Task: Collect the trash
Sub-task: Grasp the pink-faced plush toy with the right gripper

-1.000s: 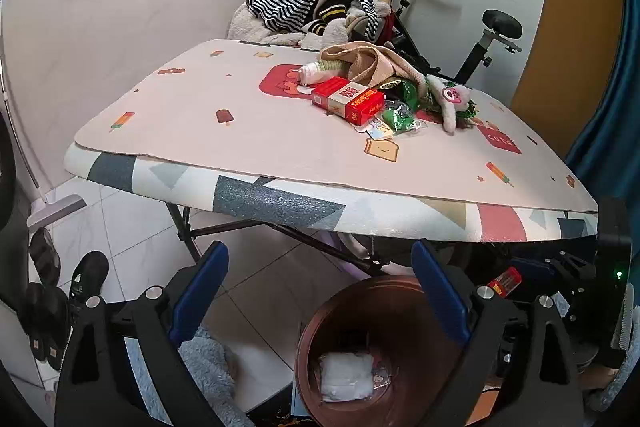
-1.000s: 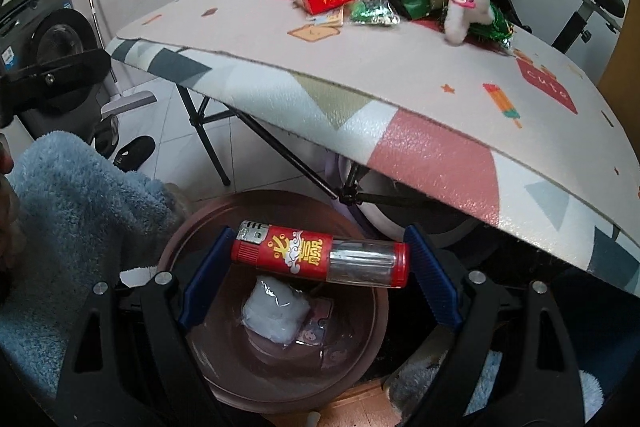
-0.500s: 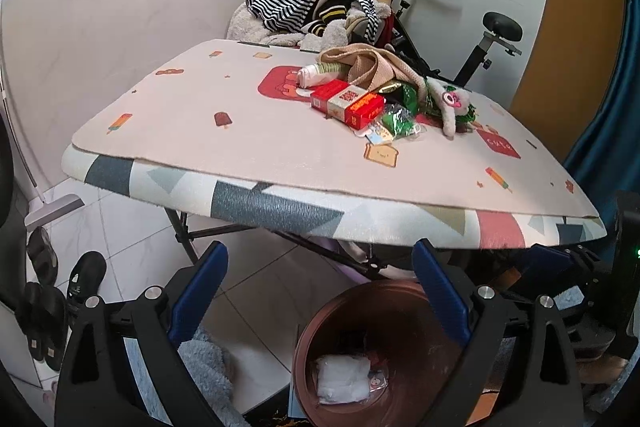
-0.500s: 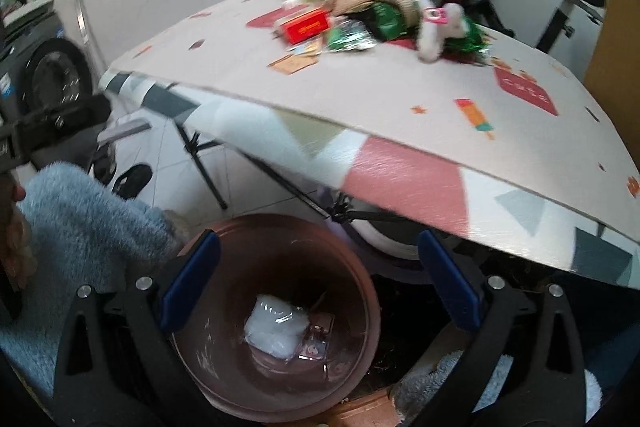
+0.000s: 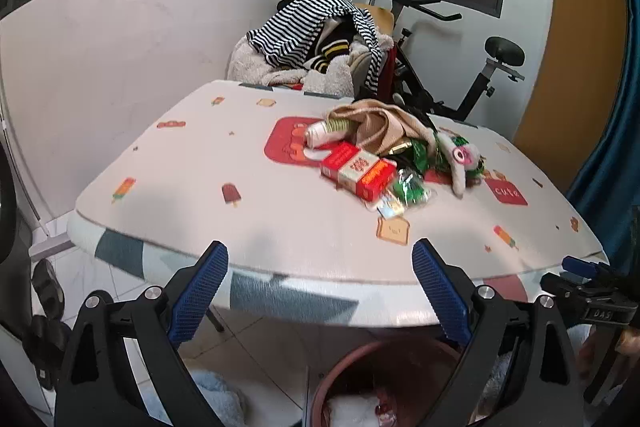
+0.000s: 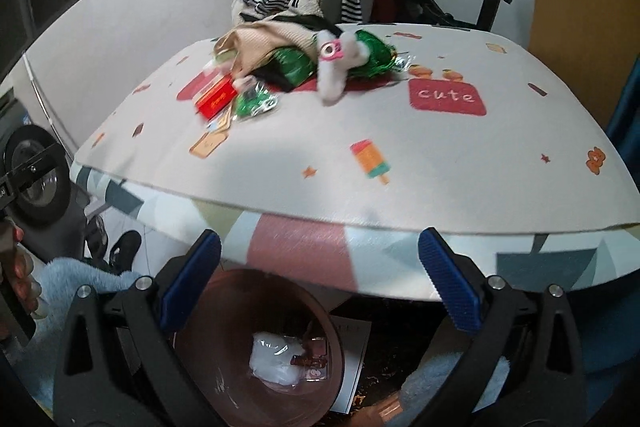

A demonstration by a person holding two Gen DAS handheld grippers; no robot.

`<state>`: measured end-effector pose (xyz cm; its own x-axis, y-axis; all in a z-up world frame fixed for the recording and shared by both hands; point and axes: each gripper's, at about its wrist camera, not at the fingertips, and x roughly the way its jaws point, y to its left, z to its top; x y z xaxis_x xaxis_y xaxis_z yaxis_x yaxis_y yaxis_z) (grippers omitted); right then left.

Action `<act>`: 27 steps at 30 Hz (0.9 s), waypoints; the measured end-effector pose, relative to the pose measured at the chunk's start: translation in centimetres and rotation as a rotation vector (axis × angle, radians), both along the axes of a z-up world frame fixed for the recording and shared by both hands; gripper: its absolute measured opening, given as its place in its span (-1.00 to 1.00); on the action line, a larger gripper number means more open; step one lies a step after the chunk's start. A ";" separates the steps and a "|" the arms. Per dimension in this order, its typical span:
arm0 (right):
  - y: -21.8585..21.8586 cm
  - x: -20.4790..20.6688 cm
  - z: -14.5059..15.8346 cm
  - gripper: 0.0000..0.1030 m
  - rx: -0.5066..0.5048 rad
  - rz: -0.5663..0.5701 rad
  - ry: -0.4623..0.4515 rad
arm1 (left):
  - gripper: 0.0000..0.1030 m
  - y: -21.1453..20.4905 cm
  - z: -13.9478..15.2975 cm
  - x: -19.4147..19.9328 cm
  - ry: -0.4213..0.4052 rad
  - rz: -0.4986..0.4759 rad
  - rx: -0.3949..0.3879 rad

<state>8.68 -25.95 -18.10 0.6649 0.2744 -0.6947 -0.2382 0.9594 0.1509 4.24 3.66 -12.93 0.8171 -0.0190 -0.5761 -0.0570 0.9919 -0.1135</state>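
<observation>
A brown round bin (image 6: 224,359) stands on the floor under the table's near edge, holding a white plastic bag (image 6: 276,359) and small scraps; it also shows in the left wrist view (image 5: 344,387). On the table (image 5: 192,179) lie a red box (image 5: 358,169), a green wrapper (image 5: 410,187), a small card (image 5: 390,209) and a white cup (image 5: 324,133). My left gripper (image 5: 320,291) is open and empty at the table's near edge. My right gripper (image 6: 320,279) is open and empty above the bin.
A beige cloth (image 5: 380,121), a plush toy (image 6: 336,67) and green foil bags (image 6: 368,57) lie at the table's back. A chair with striped clothes (image 5: 316,31) and an exercise bike (image 5: 460,67) stand behind. Shoes (image 5: 44,291) lie on the floor at left.
My right gripper opened and let go of the red lighter, which is no longer in view. Both grippers have risen from bin level towards the tabletop.
</observation>
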 end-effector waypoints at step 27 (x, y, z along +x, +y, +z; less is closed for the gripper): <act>6.6 19.9 -0.3 0.07 -0.207 -0.066 -0.032 | 0.77 0.7 -0.3 8.9 0.026 0.001 -0.047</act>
<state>28.54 -19.39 -18.36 0.6995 0.0830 -0.7098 -0.1755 0.9828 -0.0580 13.10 4.40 -13.25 0.8021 -0.0454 -0.5954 -0.0615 0.9855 -0.1580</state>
